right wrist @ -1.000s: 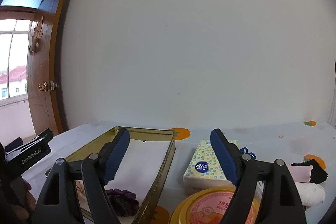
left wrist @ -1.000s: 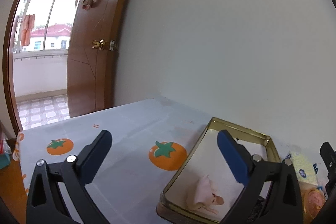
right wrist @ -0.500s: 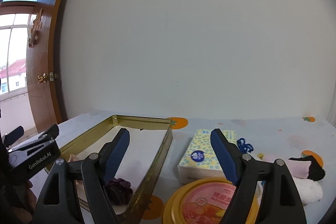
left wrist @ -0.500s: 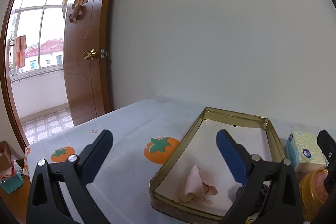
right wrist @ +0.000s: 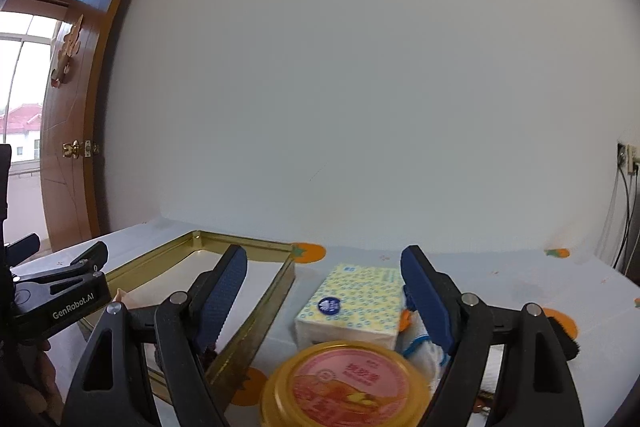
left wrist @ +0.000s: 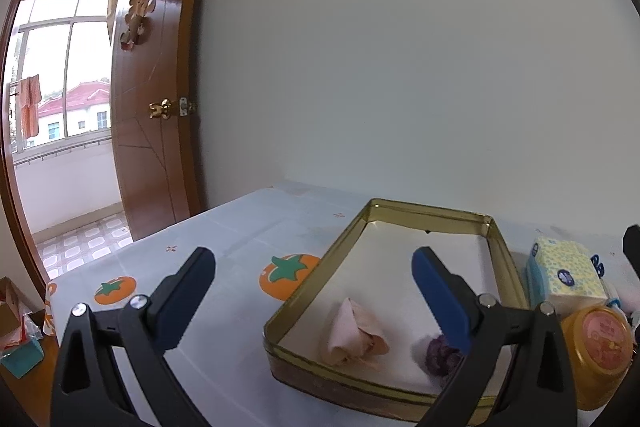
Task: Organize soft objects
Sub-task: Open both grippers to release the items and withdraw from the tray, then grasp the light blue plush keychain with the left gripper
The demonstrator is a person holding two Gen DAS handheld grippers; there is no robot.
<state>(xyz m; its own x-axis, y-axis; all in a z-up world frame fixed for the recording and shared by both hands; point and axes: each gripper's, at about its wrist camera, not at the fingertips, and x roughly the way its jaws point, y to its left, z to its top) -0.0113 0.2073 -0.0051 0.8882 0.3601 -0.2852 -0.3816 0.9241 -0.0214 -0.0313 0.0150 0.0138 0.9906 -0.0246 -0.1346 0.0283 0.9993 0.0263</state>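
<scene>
Two hand-held grippers hover over a counter (left wrist: 224,227) covered in a pale cloth printed with orange fruit. Largest on it is the gold tray (left wrist: 316,263), paper-lined, toward the left. Inside, at its near end, lie a pink cloth bundle (left wrist: 352,335) and, just right of it, a purple scrunchie (left wrist: 440,351). Right of the tray, outside it, stands a tissue pack (right wrist: 352,303), with a round yellow tin (right wrist: 348,383) nearer the camera, and further right a white towel (right wrist: 424,355) with blue trim and a dark fuzzy item (right wrist: 560,335).

The left hand-held gripper (left wrist: 312,287) has its jaws wide apart and empty, above the tray's near left corner. The right hand-held gripper (right wrist: 324,295) is likewise spread and empty, with the tissue pack and tin seen between its jaws but untouched.

The remaining soft things probably weigh little and crush easily. The towel should yield anywhere, so pinching a raised fold would likely serve best. The tissue pack is squashy with a slick wrapper, so gripping across its narrow sides seems safest.

The right gripper's finger covers much of the towel. The dark item is cut off behind the same finger, and what it is cannot be told. The scrunchie is half hidden in the left view.
</scene>
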